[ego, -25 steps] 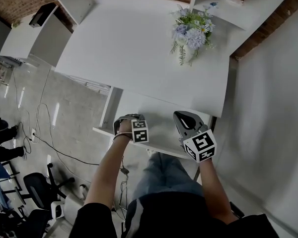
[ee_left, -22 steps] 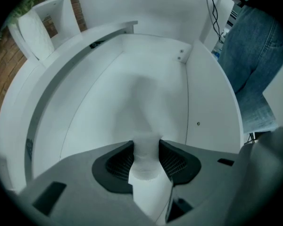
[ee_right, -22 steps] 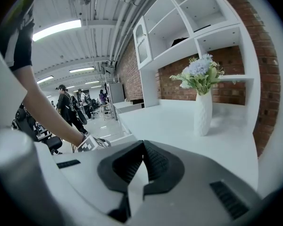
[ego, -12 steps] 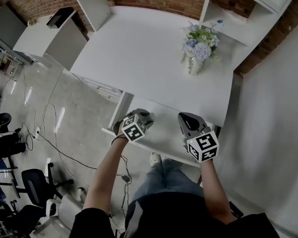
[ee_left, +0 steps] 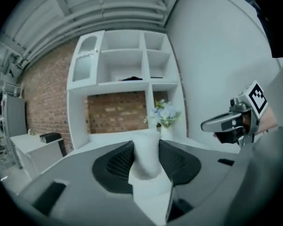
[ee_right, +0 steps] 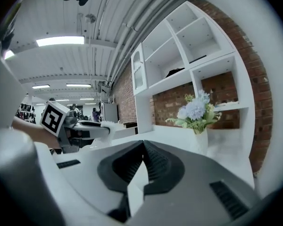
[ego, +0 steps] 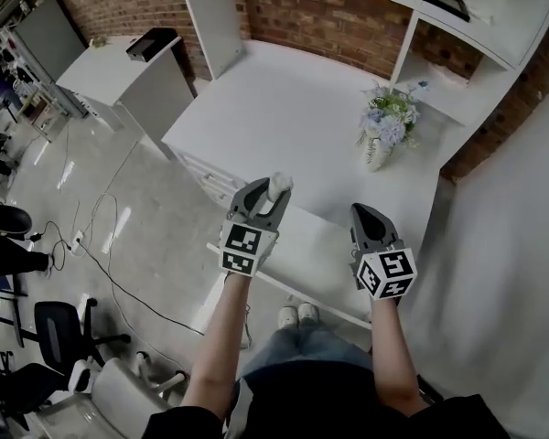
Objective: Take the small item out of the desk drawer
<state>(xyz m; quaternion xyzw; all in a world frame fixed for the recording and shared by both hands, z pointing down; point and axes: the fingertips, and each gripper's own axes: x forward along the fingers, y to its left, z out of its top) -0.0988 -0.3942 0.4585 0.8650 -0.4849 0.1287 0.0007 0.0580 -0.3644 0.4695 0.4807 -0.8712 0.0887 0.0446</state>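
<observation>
In vase on far tabletop: flowers. Clamped between jaws of left gripper: small white item, long axis upright. Jaws of right gripper closed.

Table before the shelf unit, open drawer at its near edge

A vase of flowers stands on the table's back right part, near the shelves. Over the drawer, the left hand-held gripper has the small item between its jaws, and the right hand-held gripper is beside it. A side cabinet stands to the left (a device lies on top).
</observation>
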